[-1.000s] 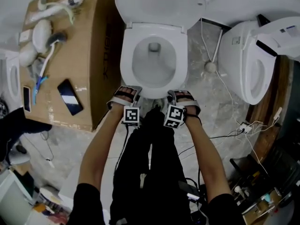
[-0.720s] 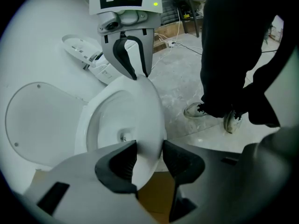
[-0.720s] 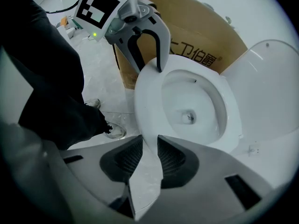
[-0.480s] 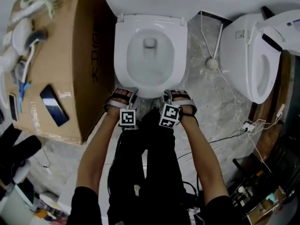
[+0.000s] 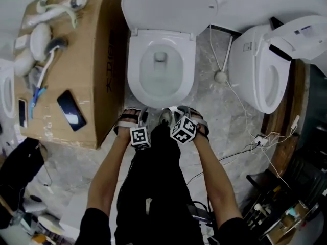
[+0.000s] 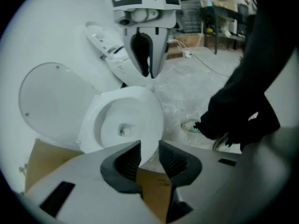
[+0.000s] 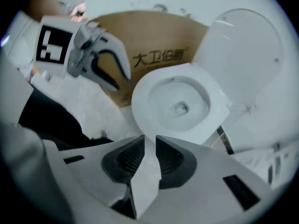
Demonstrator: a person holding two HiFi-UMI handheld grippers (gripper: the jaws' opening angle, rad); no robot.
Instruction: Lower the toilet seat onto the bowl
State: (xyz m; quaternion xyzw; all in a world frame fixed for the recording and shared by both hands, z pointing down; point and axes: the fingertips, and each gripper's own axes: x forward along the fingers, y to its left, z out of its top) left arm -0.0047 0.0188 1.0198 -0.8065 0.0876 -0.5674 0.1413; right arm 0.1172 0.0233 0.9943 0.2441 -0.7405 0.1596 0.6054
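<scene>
The toilet seat (image 5: 135, 75) lies flat on the bowl (image 5: 161, 83) at upper centre, lid (image 5: 171, 4) raised, while your left gripper (image 6: 149, 148) and right gripper (image 7: 150, 143) have just been closing, their fingers apart and empty.

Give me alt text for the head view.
A person stands over a toilet with its lid up, left tool and right tool near its front, both empty, jaws having just closed partway. A box holding a phone sits left, a second toilet right.
</scene>
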